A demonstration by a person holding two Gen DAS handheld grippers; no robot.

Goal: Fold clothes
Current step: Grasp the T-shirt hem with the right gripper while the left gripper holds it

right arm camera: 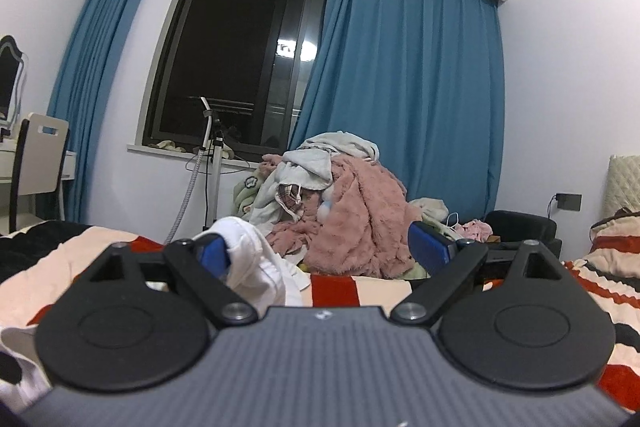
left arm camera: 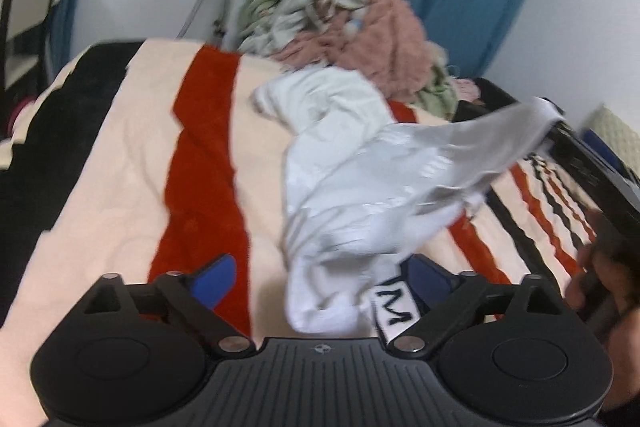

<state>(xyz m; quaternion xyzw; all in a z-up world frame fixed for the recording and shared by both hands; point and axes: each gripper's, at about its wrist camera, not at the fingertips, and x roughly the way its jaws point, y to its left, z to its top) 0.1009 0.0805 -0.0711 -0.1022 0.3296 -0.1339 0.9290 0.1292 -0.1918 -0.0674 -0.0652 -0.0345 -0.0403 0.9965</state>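
A white garment (left arm camera: pixel 340 171) lies crumpled on the striped bed cover (left arm camera: pixel 132 147) in the left wrist view. Its near end, with a label, lies between the fingers of my left gripper (left arm camera: pixel 320 279), whose jaws stand wide open. One end of the garment is lifted to the right, toward my right gripper's black body (left arm camera: pixel 592 163) at the frame edge. In the right wrist view my right gripper (right arm camera: pixel 324 251) is open, with white cloth (right arm camera: pixel 256 259) bunched against its left finger (right arm camera: pixel 214 253). Whether the cloth is gripped I cannot tell.
A pile of unfolded clothes (right arm camera: pixel 344 203), pink fleece and grey and green pieces, sits at the far end of the bed. Behind it are blue curtains (right arm camera: pixel 412 75), a dark window and a metal stand (right arm camera: pixel 212 163). A chair (right arm camera: pixel 36 163) stands at the left.
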